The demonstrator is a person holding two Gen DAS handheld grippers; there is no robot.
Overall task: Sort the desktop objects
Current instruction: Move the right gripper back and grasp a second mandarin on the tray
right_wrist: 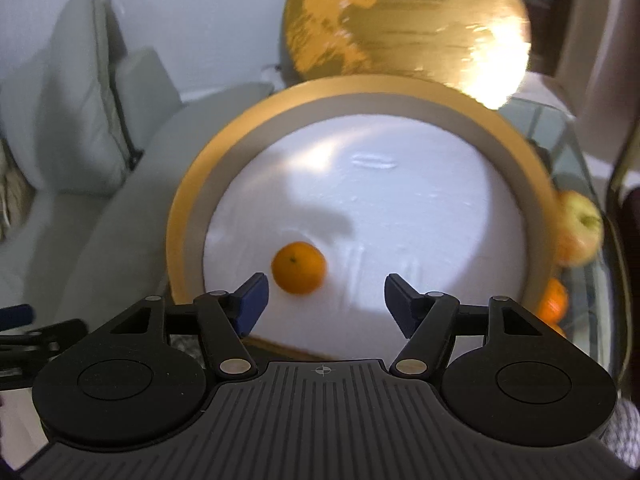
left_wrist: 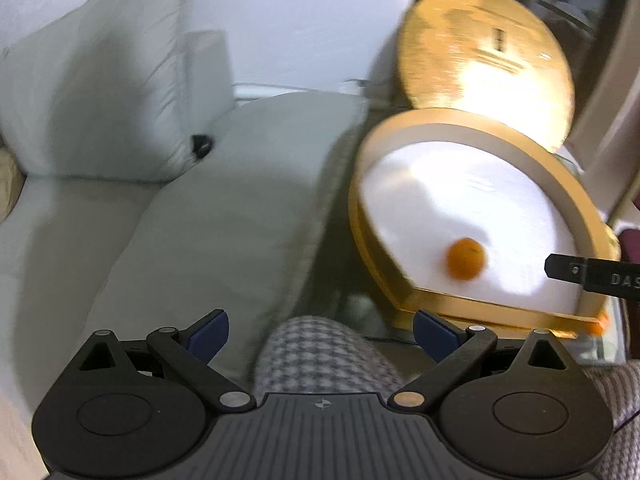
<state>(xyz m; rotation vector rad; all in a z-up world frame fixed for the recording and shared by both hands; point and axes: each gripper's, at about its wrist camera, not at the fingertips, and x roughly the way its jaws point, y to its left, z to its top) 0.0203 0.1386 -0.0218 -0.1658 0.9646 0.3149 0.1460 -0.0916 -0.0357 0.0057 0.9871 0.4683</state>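
Observation:
A round gold box (right_wrist: 188, 204) with a white inside stands open on a glass table, its gold lid (right_wrist: 404, 20) leaning upright behind it. One small orange (right_wrist: 299, 267) lies on the white floor of the box. My right gripper (right_wrist: 326, 300) hovers open over the near rim, and the orange lies just beyond its left fingertip. In the left wrist view the same box (left_wrist: 576, 184) and orange (left_wrist: 466, 259) sit to the right. My left gripper (left_wrist: 320, 334) is open and holds nothing, away from the box, above a checked trouser leg (left_wrist: 320, 356).
Outside the box on the right lie an apple (right_wrist: 580, 232) and another orange (right_wrist: 554, 300) on the glass table (right_wrist: 560, 152). A pale sofa with cushions (left_wrist: 100, 92) fills the left. The right gripper's finger (left_wrist: 592, 276) reaches in at the right edge of the left wrist view.

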